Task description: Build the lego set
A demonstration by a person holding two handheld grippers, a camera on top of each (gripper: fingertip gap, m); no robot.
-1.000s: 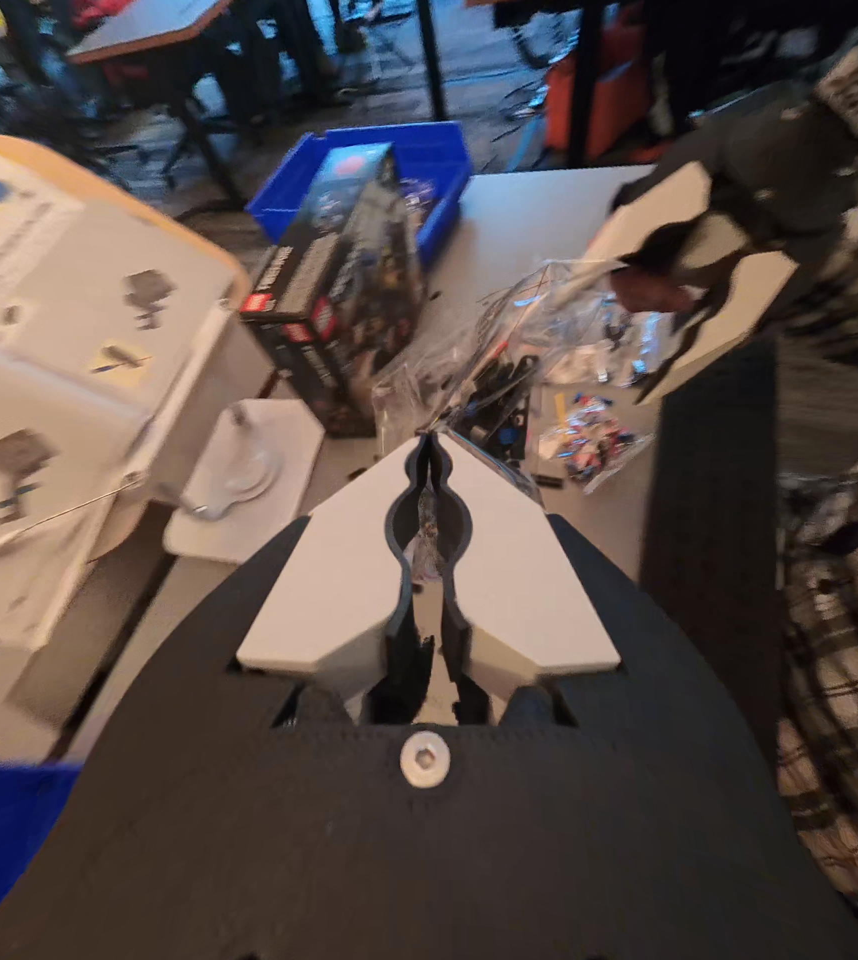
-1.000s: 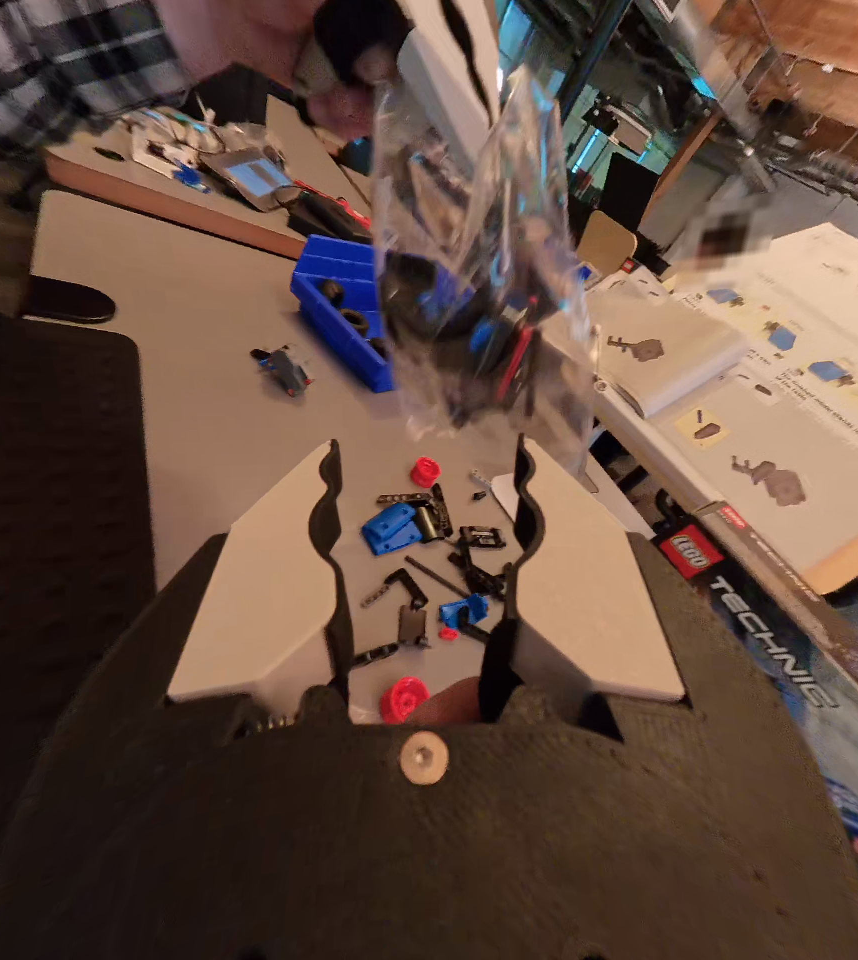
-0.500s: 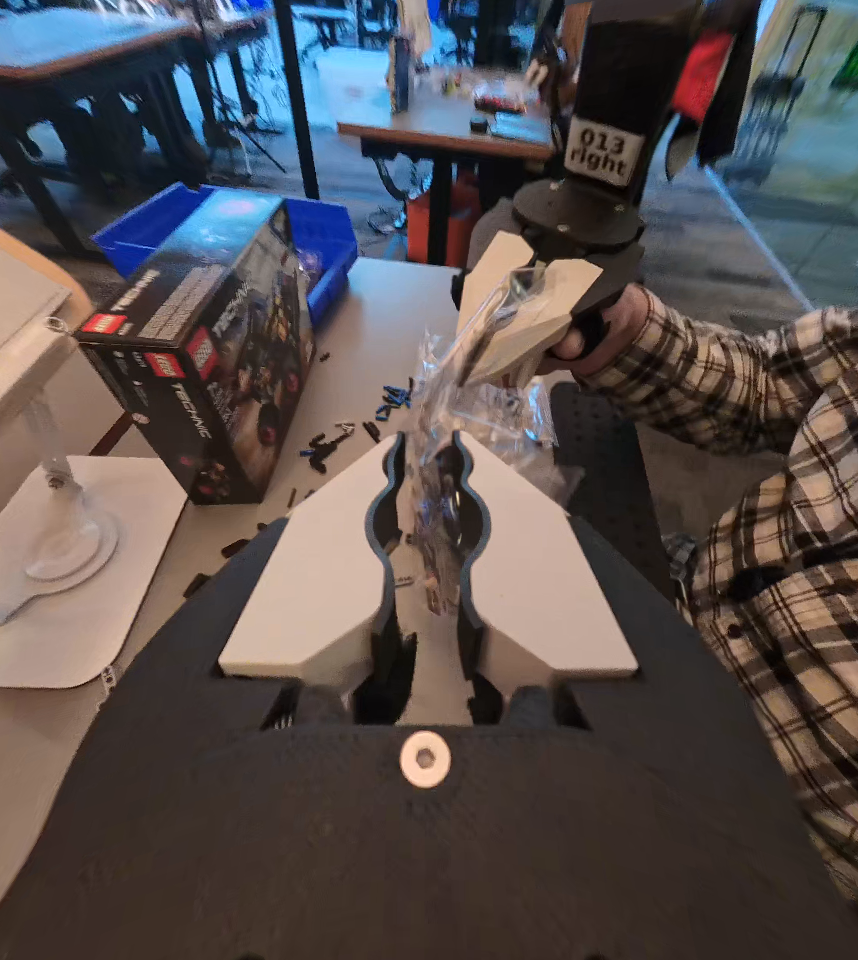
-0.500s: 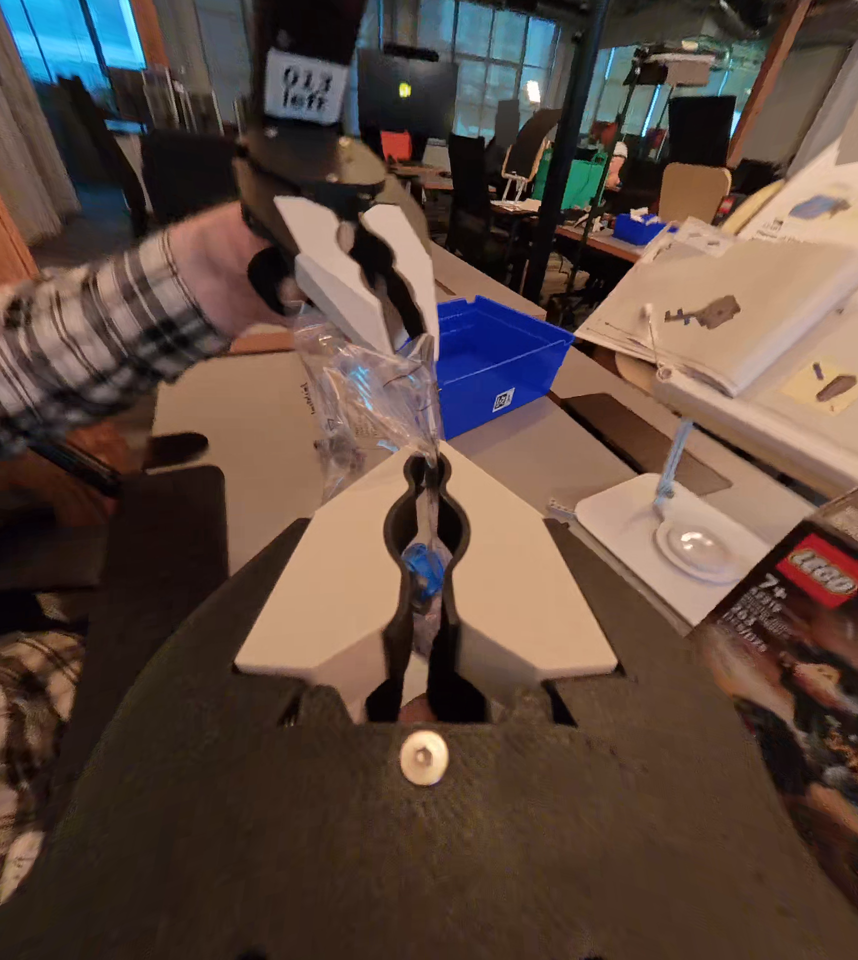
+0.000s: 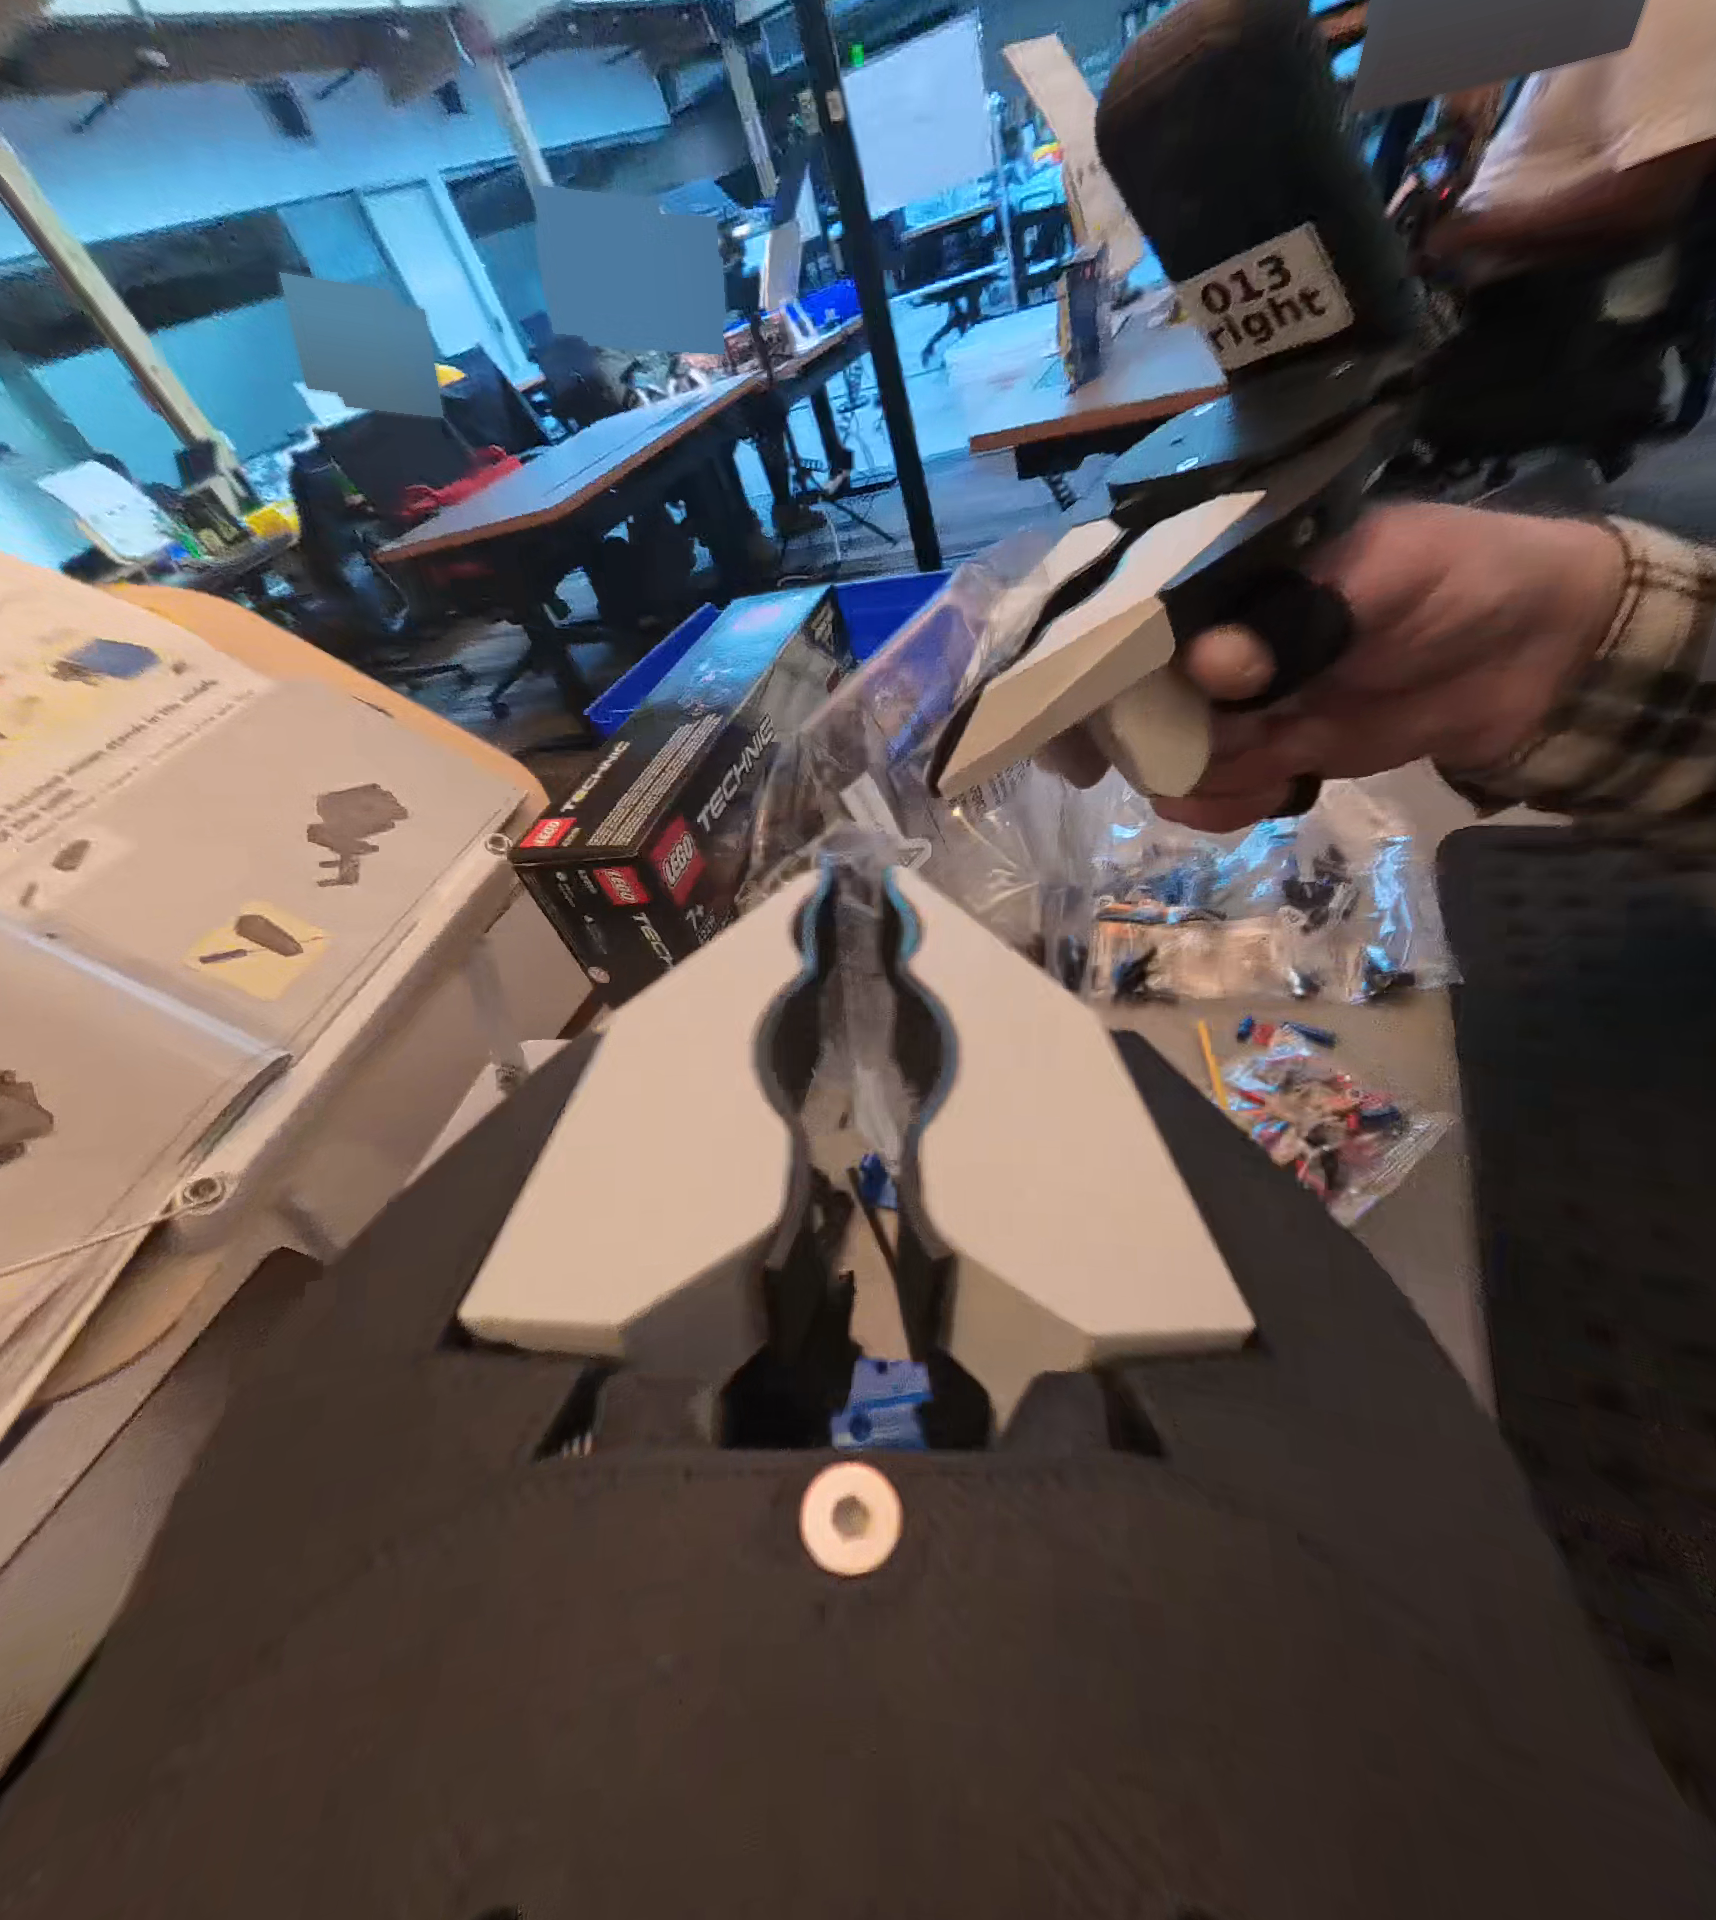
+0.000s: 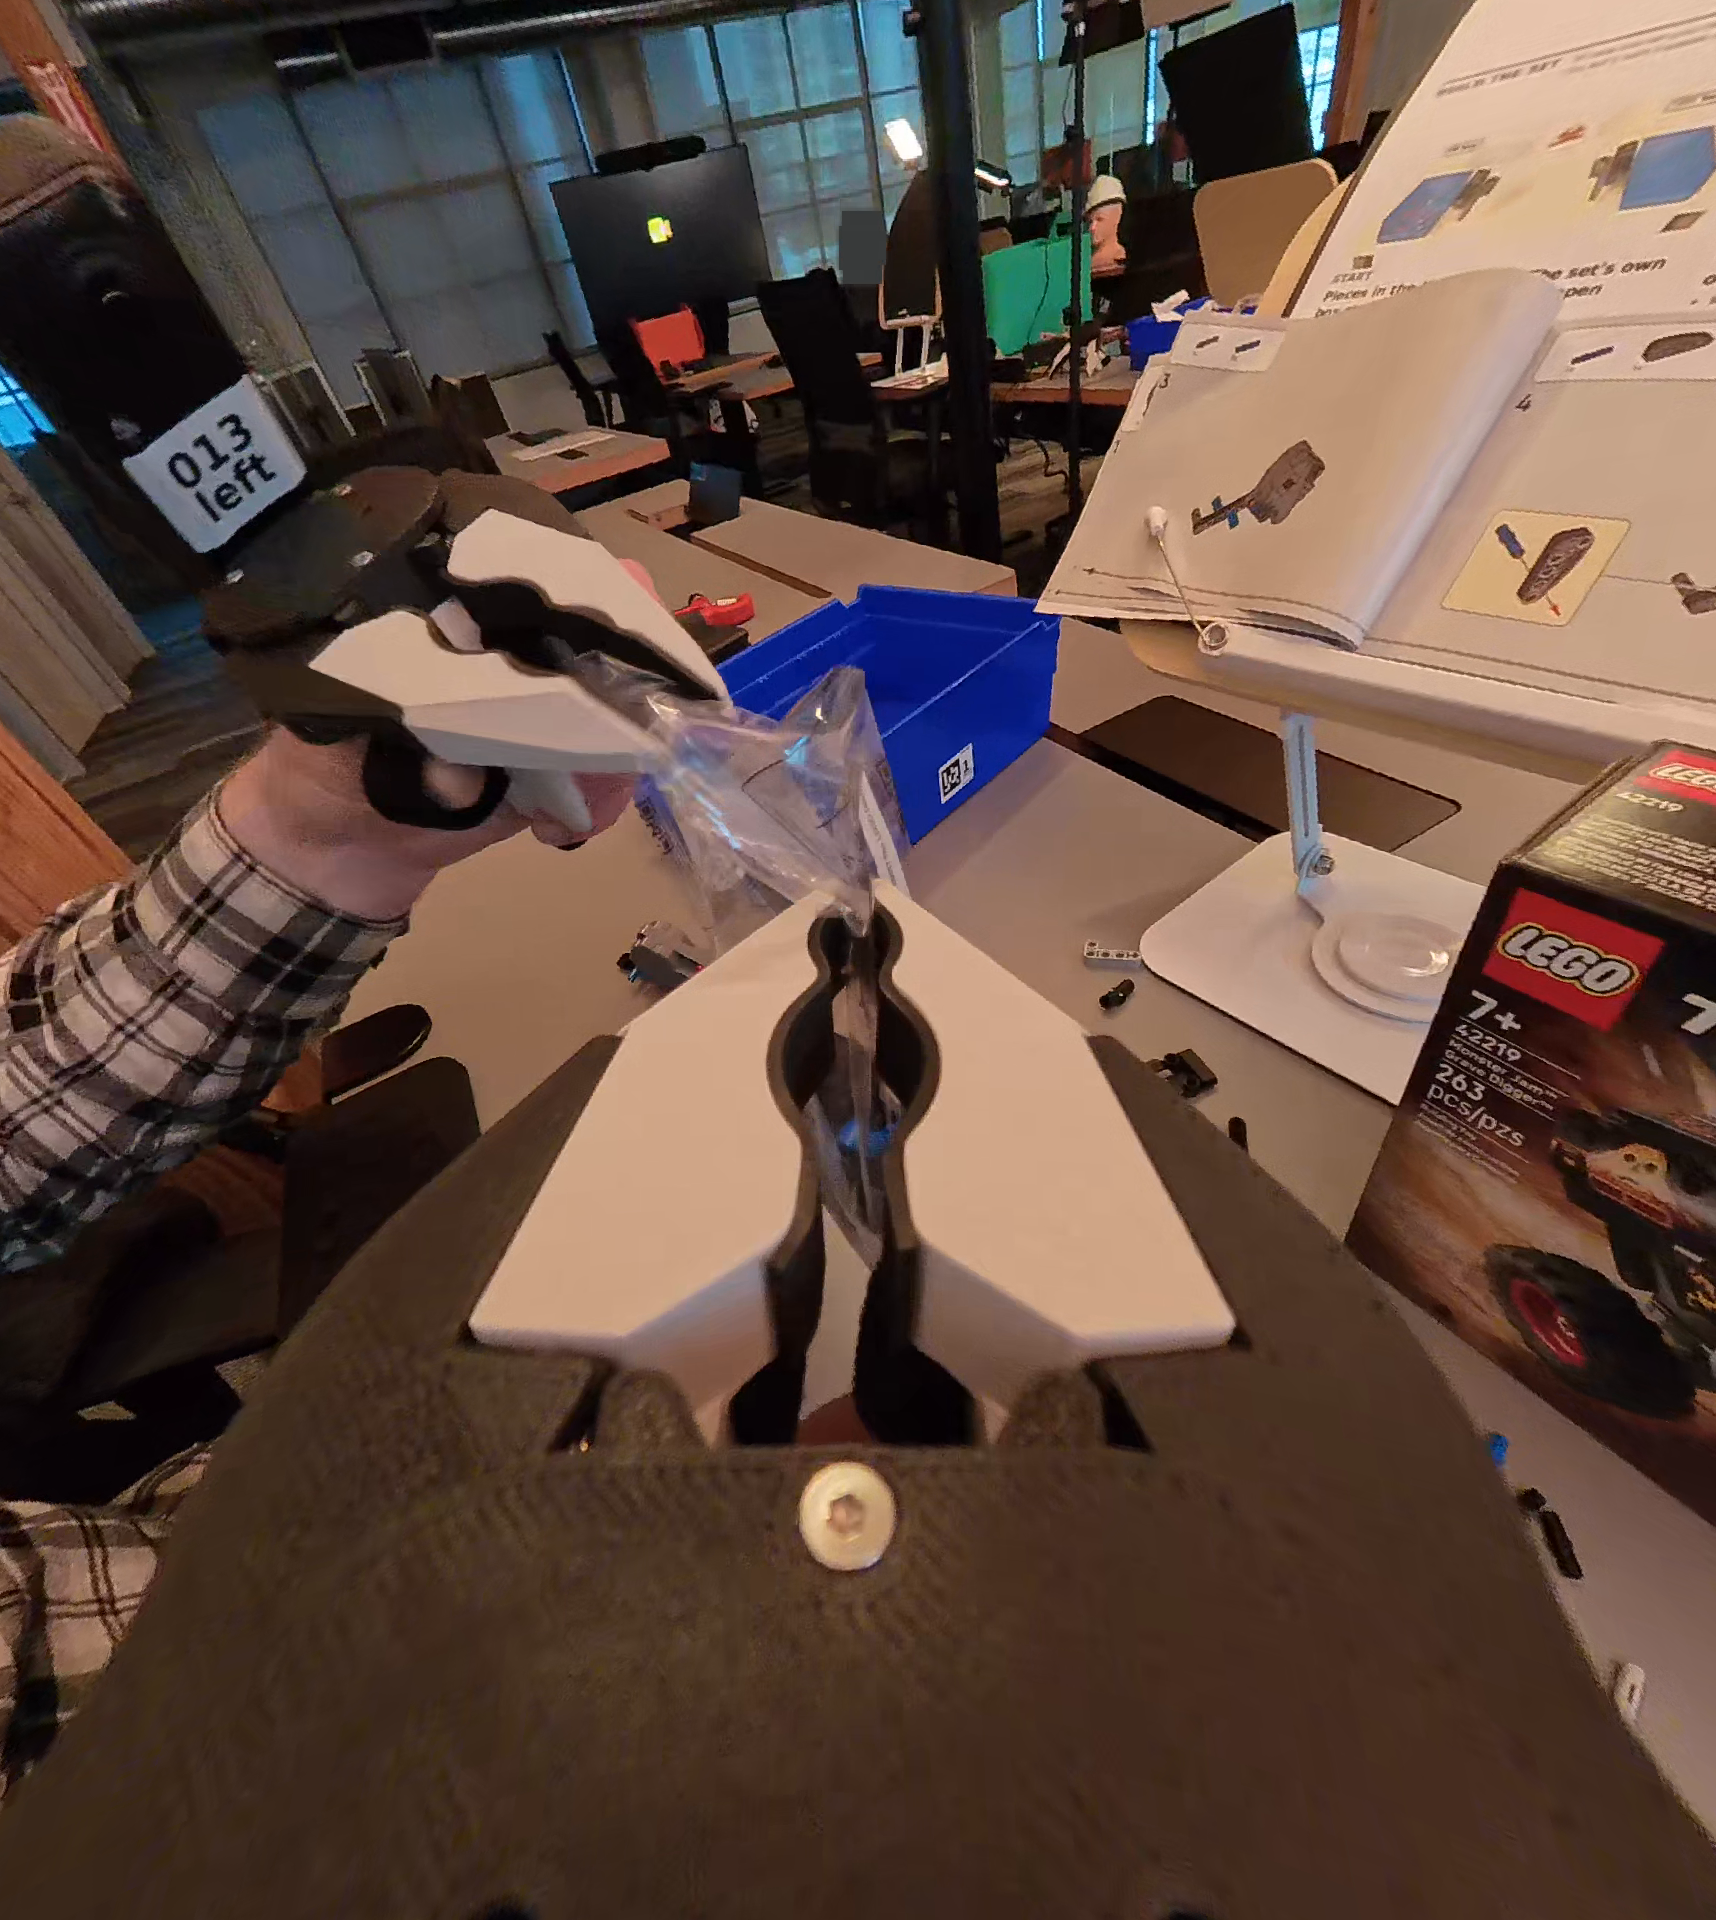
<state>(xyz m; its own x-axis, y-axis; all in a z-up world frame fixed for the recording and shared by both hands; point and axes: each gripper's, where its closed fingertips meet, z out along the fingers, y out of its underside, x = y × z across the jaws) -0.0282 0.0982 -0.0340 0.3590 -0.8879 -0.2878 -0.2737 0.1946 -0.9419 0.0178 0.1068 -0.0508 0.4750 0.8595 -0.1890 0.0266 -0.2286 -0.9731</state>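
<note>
A clear plastic bag of Lego parts [image 6: 781, 790] hangs in the air, stretched between both grippers. My left gripper [image 5: 859, 883] is shut on one edge of it. My right gripper [image 6: 859, 904] is shut on the other edge. In the left wrist view the right gripper [image 5: 968, 717] is up and to the right, pinching the bag [image 5: 833, 748]. In the right wrist view the left gripper [image 6: 688, 717] is up and to the left. Small black and blue loose pieces [image 6: 1181, 1070] lie on the grey table [image 6: 1041, 935].
More part bags [image 5: 1249, 935] lie on the table beside a black mat [image 5: 1612, 1143]. The Lego box [image 6: 1612, 1091] stands to the right and a blue bin [image 6: 937, 665] behind it. An instruction booklet [image 6: 1353, 488] rests on a white stand [image 6: 1280, 935]. My hands' fingertips stand some 6 centimetres from each other.
A second ago only the left gripper held the bag and the right was open. The right gripper shut on the bag. Both have since pulled apart, drawing the bag taut.
</note>
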